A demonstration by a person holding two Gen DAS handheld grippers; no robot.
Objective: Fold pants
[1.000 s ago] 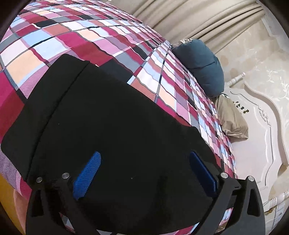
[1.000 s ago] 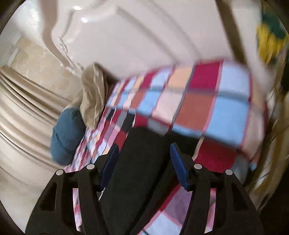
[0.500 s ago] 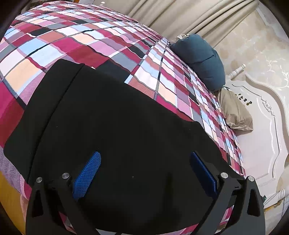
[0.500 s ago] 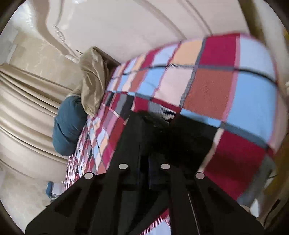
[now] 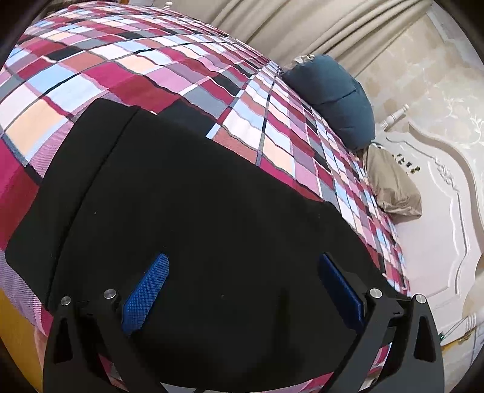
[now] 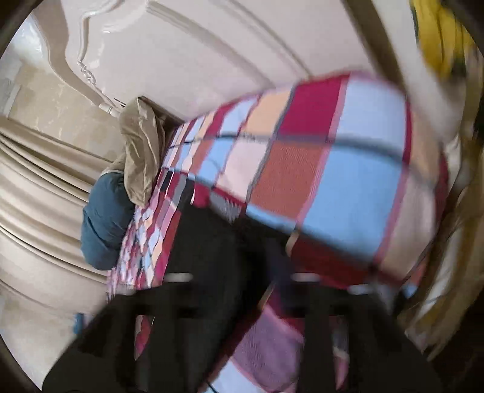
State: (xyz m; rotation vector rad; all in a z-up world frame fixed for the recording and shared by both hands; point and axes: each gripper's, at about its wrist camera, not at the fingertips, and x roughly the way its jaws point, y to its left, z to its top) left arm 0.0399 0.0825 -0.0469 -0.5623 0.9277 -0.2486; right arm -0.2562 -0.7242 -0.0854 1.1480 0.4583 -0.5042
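Note:
The black pants lie flat on the checked bedspread, filling the lower half of the left wrist view. My left gripper hovers over their near part, open and empty, blue pads wide apart. In the right wrist view the picture is smeared by motion. My right gripper sits over one end of the pants near the bed's edge; its fingers are a dark blur and I cannot tell how the jaws stand.
A dark blue pillow and a tan pillow lie by the white headboard. Beige curtains hang behind the bed. The pillows also show in the right wrist view, blue and tan.
The right gripper closed on the pants' end half a second ago and now is moving fast, blurring its view. The left gripper stays open over the pants, drifting slightly.

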